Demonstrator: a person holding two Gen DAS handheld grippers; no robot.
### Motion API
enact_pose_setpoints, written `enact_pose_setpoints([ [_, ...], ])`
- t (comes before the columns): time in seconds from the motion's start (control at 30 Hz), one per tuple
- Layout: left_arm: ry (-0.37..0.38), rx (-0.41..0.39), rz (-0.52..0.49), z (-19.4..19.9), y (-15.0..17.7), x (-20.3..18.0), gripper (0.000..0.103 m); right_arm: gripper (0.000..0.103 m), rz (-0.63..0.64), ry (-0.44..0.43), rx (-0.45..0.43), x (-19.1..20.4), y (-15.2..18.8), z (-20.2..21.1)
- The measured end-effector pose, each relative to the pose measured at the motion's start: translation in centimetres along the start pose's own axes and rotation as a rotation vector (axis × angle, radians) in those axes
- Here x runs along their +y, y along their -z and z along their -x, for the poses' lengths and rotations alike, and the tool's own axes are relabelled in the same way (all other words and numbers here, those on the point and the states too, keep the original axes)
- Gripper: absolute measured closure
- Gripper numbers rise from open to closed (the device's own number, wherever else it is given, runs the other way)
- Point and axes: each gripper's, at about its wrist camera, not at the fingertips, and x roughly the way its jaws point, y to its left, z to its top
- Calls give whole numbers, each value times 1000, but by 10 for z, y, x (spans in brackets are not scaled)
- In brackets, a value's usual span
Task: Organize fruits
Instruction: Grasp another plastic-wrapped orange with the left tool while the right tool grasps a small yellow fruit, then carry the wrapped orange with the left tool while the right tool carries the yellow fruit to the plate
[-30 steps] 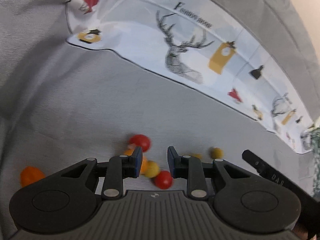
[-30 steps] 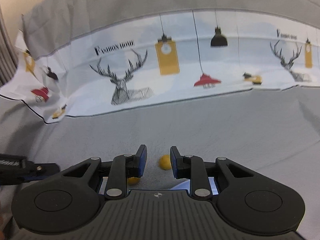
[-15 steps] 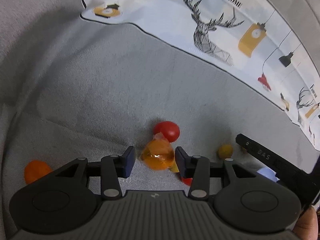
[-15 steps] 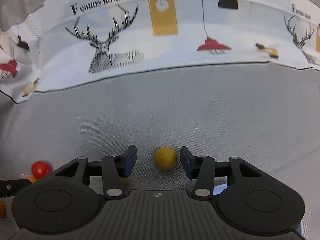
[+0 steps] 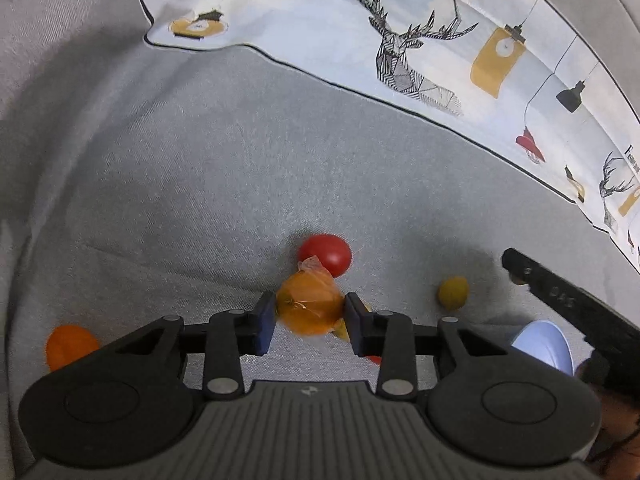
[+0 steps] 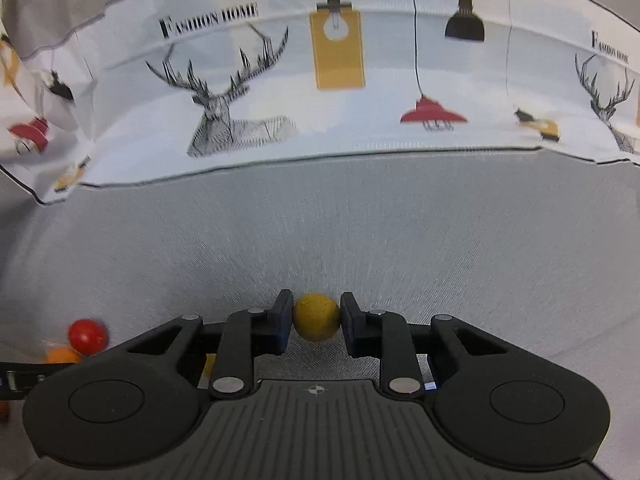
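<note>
My left gripper [image 5: 310, 316] is shut on a plastic-wrapped orange fruit [image 5: 309, 307]. A red tomato [image 5: 326, 254] lies just beyond it, another orange fruit [image 5: 70, 346] at the far left, and a small yellow fruit [image 5: 453, 292] to the right. My right gripper [image 6: 316, 322] is shut on that small yellow ball-shaped fruit [image 6: 316, 322] on the grey cloth. In the right wrist view a red tomato [image 6: 87, 336] and an orange fruit [image 6: 62, 357] show at the lower left.
A grey cloth [image 5: 200, 184] covers the surface. A white printed cloth with deer and lamps [image 6: 320, 80] hangs along the back. A pale blue bowl rim [image 5: 544, 346] shows at the right. The right gripper's black finger [image 5: 568, 304] reaches in there.
Both grippers lowered toward the cloth and closed: the left on the wrapped orange fruit, the right on the small yellow fruit.
</note>
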Motion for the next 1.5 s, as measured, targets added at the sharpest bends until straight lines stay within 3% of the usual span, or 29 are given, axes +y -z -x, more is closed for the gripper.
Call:
enact_pose_setpoints([
  [0.33,-22,-75,-58,38,0,-12,63,76,4,-41,-81,-5,-6,51],
  [0.5,-18,-110,-98,51,4,-23,63,76,7,-62,-118,-11,-1,99],
  [0.7,-1,-117,-127,54,8,-32,63,76,15,-54,-170,-22,29,155],
  [0.87,6,-108,-165,50,13,-44,63,76,5,-43,-119,-36,56,148],
  [1.1,29,-115,-275,48,24,-73,63,76,8,2,-89,-58,57,135],
  [1.5,14,-99,-298,38,30,-83,63,76,5,14,-94,-69,54,137],
])
